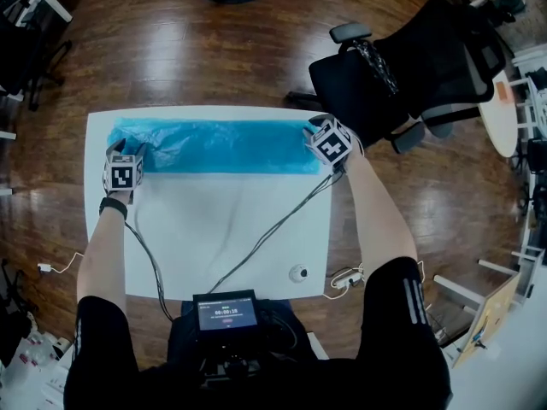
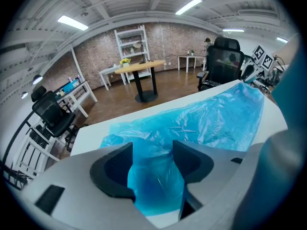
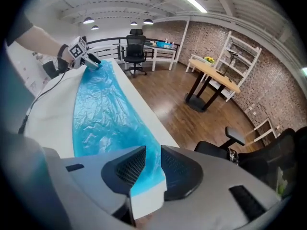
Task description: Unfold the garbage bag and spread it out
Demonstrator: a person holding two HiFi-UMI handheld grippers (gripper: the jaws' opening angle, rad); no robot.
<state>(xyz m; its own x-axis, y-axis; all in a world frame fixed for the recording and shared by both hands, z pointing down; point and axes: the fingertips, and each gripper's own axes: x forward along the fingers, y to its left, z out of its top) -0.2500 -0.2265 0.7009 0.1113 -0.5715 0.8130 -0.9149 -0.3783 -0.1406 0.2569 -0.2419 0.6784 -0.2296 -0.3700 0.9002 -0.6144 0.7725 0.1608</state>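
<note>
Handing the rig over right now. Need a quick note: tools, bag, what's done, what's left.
Left tool: shut on a bunched end of the garbage bag.
Right tool: jaws apart; the bag's other end lies between them, not pinched.
Bag: a long blue strip lying along the far edge of the white table, running from one tool to the other.
Done: pulled out lengthwise.
Left: it looks folded across its width; probably grip the near edge and draw it toward you.
</note>
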